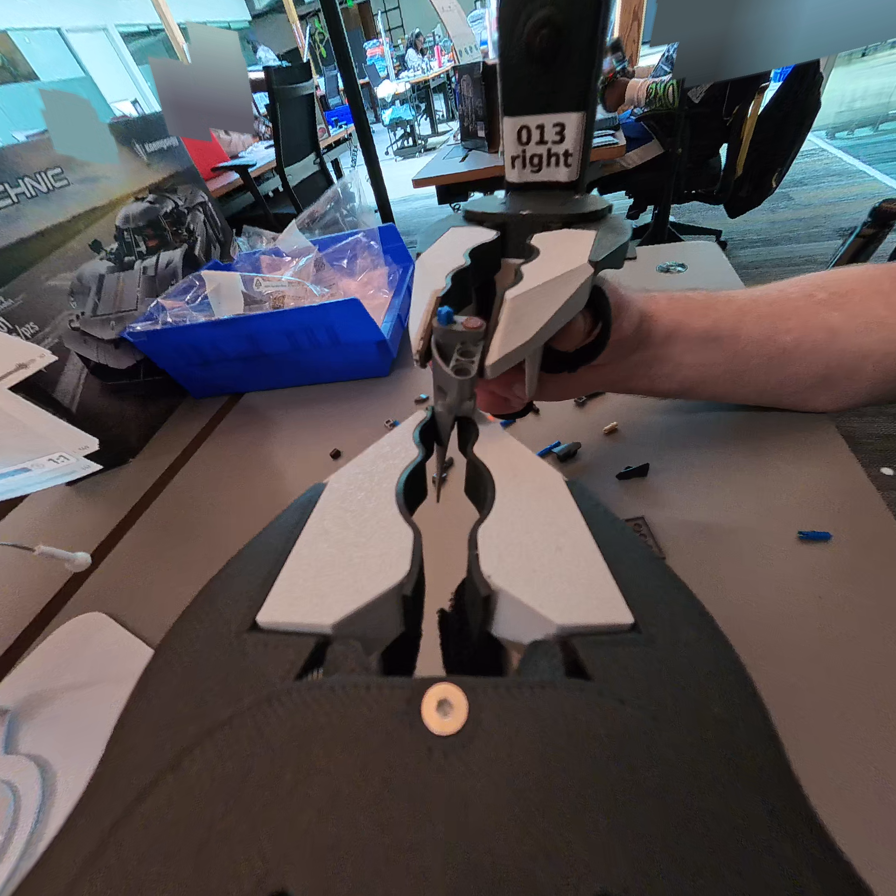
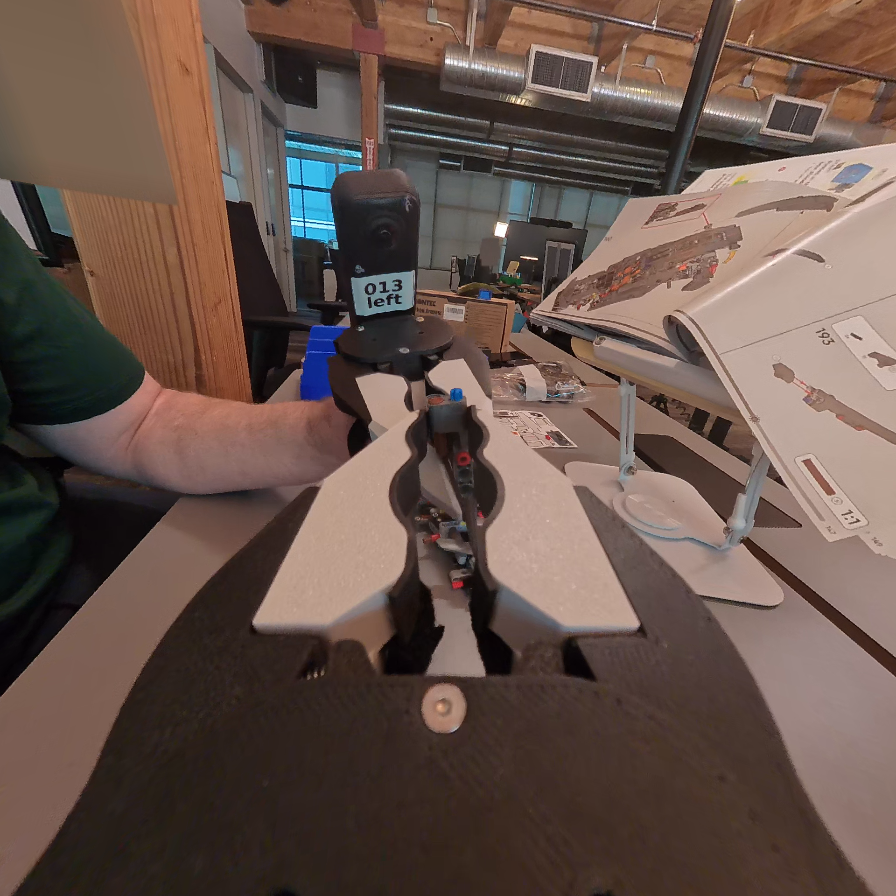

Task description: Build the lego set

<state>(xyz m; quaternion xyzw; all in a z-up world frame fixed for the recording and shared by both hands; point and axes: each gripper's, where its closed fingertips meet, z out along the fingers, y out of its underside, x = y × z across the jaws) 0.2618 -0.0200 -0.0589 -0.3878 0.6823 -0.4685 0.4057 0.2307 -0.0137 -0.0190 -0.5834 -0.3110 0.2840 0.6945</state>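
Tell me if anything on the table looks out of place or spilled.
Yes: small loose pieces lie scattered on the bare table near the right gripper, outside the blue bin. Both grippers grip the gray assembly; nothing looks damaged.

A long grey lego assembly (image 2: pixel 448 422) with a blue pin on top is clamped between the white fingertips of the right gripper (image 2: pixel 447 426). Its far end is gripped by the opposing black-and-white left gripper (image 2: pixel 439 388), which is held by a bare forearm (image 2: pixel 218 436). An open instruction booklet (image 2: pixel 703 271) is propped on a white stand (image 2: pixel 679 543) on the grey table (image 2: pixel 800 703) at the right.
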